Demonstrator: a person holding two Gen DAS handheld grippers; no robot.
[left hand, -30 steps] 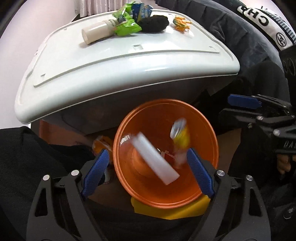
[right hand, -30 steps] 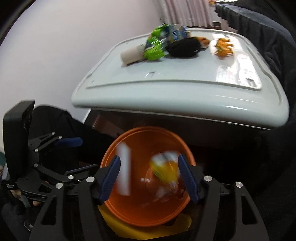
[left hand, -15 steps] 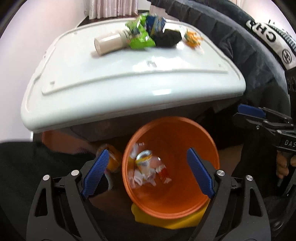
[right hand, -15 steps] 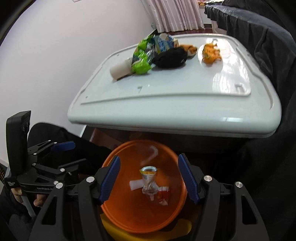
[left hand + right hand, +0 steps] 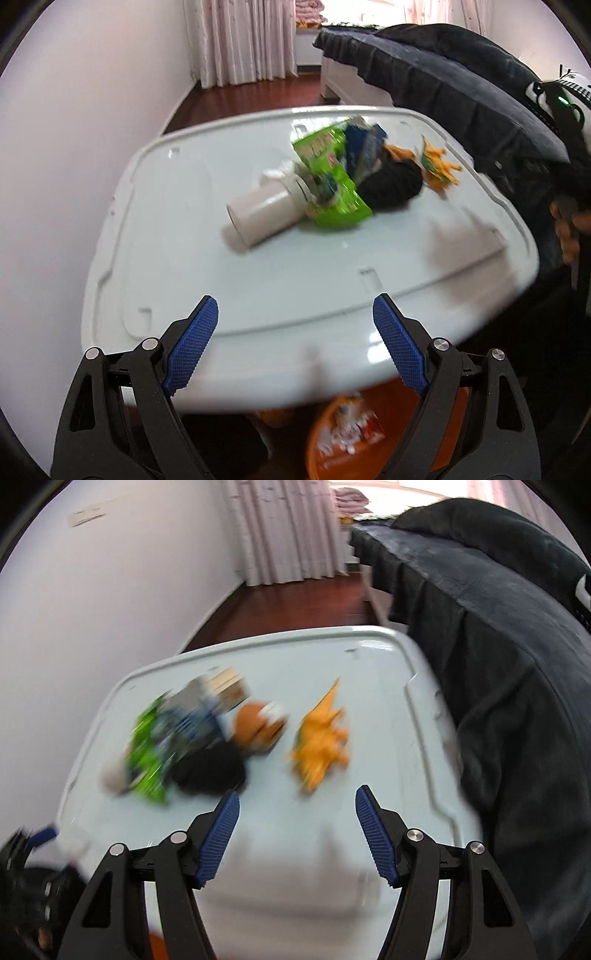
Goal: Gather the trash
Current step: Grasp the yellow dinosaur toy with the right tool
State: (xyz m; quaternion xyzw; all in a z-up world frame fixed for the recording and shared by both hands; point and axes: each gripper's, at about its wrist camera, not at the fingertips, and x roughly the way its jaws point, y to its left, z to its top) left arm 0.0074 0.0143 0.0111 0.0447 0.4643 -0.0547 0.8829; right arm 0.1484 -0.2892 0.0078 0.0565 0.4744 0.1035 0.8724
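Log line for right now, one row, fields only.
left gripper: open, empty | right gripper: open, empty | trash pile: on white lid | orange bin: holds wrappers

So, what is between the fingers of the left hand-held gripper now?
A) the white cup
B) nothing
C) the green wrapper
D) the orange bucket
B: the left hand-held gripper stands open over the bare white tabletop, short of the white cup.

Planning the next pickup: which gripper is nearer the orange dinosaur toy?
Right. The right gripper hangs just short of the orange dinosaur toy, almost in line with it. The left gripper sits back near the table's front edge, far off.
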